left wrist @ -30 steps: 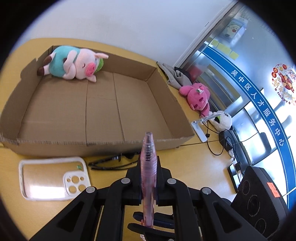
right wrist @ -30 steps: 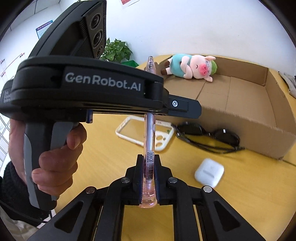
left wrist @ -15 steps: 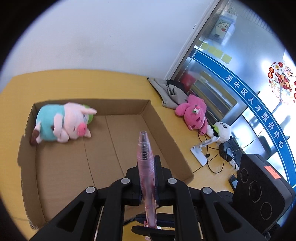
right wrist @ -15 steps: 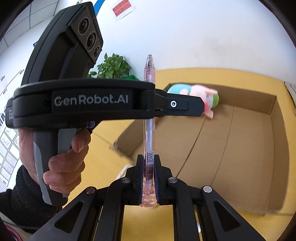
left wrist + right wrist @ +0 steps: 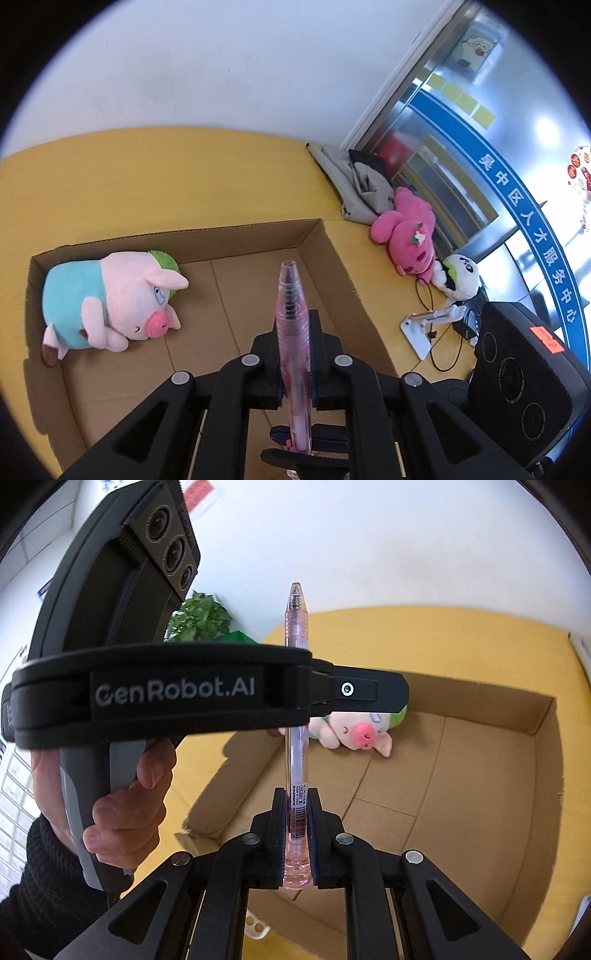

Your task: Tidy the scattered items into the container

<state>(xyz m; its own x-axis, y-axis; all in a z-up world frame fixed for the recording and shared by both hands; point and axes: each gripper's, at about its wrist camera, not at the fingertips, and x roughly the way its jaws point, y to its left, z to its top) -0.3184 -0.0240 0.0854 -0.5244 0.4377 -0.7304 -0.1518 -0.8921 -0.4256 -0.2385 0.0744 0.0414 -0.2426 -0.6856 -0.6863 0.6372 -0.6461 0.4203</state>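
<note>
Both grippers are shut on one pink translucent pen. My left gripper grips the pen near its tip end. My right gripper grips the pen near its rear end. The pen hangs above the open cardboard box, also in the right wrist view. A pig plush in a teal shirt lies in the box's far left corner, partly hidden behind the left gripper's body in the right wrist view.
A pink plush, a white plush, a grey cloth and a white stand with cables lie right of the box. A green plant stands behind it. A phone case corner shows below.
Both grippers have lifted the pen together from table height, forward over the box's near wall. The phone case, sunglasses and earbud case have dropped out of view.
</note>
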